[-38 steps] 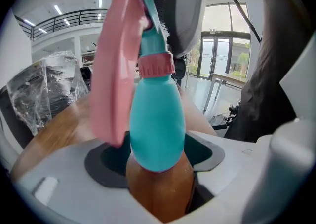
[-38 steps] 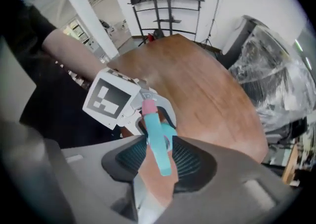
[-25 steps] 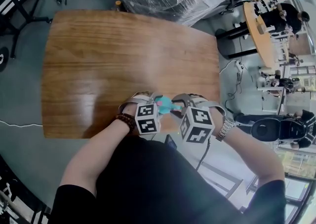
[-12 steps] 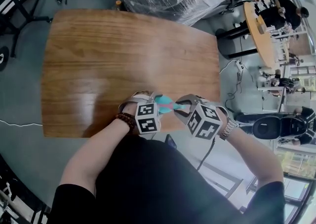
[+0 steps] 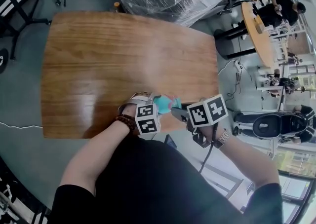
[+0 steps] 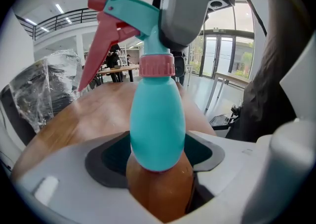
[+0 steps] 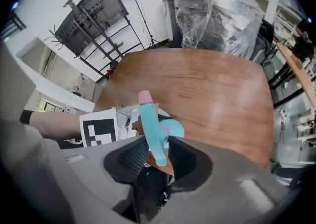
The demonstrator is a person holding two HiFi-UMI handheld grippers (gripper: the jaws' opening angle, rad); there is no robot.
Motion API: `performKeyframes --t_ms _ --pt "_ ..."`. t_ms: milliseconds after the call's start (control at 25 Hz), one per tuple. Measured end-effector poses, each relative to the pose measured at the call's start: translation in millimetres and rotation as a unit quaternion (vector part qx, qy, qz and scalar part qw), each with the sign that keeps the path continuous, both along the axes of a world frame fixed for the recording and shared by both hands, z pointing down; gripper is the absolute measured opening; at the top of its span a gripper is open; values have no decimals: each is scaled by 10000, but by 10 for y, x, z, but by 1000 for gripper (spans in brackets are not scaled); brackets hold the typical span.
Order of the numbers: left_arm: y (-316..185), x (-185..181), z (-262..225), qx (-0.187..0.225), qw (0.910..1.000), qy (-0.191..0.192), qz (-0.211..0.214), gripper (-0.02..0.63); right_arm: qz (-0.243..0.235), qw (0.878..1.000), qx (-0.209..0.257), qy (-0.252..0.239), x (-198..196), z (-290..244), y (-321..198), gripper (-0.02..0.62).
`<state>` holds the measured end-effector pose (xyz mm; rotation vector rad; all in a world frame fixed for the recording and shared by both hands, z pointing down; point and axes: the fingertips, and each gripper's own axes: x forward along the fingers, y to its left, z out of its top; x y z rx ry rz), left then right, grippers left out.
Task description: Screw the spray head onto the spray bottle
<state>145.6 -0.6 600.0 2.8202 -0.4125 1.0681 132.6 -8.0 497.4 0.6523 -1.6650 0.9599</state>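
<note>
1. Looking down from your head, you see little of the spray bottle [image 5: 164, 102]: only a teal patch shows over the near edge of the wooden table [image 5: 123, 55]. It sits squeezed between your left gripper [image 5: 156, 101] and your right gripper [image 5: 176, 110].
2. In the left gripper view, a grey jaw of the right gripper covers the rear of the spray head [image 6: 129, 13]. Only its pink nozzle and trigger stick out.
3. The pink collar [image 6: 156, 65] sits on the bottle's neck, but you cannot tell how tightly it is screwed down.
4. Your left gripper's jaws stand wide and clamp the bottle's teal belly, holding it in the air above the table's near edge.
5. Your right gripper's jaws have just been closing. They now pinch the spray head between them, pointing steeply down toward the table.
</note>
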Motion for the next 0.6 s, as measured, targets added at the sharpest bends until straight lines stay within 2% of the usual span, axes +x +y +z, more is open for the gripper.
performKeyframes --t_ms 80,200,280,320,360,440,480,520,600 --pt "6 7 -6 -10 10000 -14 16 360 -174 9998 88 -64 5 -52 -15 196" --pt "29 -15 0 -9 10000 -25 69 360 -781 9955 532 -76 33 -220 -90 207" --pt "54 -52 9 -4 9999 -64 113 360 -1330 9870 885 -162 8 -371 -96 207" --pt "65 -72 12 6 9998 -101 144 360 -1781 9774 1123 -163 -26 -450 -81 207" --pt "72 -94 15 26 9997 -148 178 360 -2359 9617 1395 -68 -62 -518 -57 207" --pt "67 -139 16 97 9993 -271 225 360 -3481 9177 1882 340 -82 -548 -13 207" --pt "54 -157 10 141 9991 -328 225 360 -3806 9016 1989 521 -63 -513 -1 207" --pt "35 -170 -4 184 9989 -372 211 360 -3941 8955 1975 608 -49 -473 11 207" --pt "3 -172 -52 242 9987 -404 196 360 -4061 8914 1941 529 -76 -457 35 207"
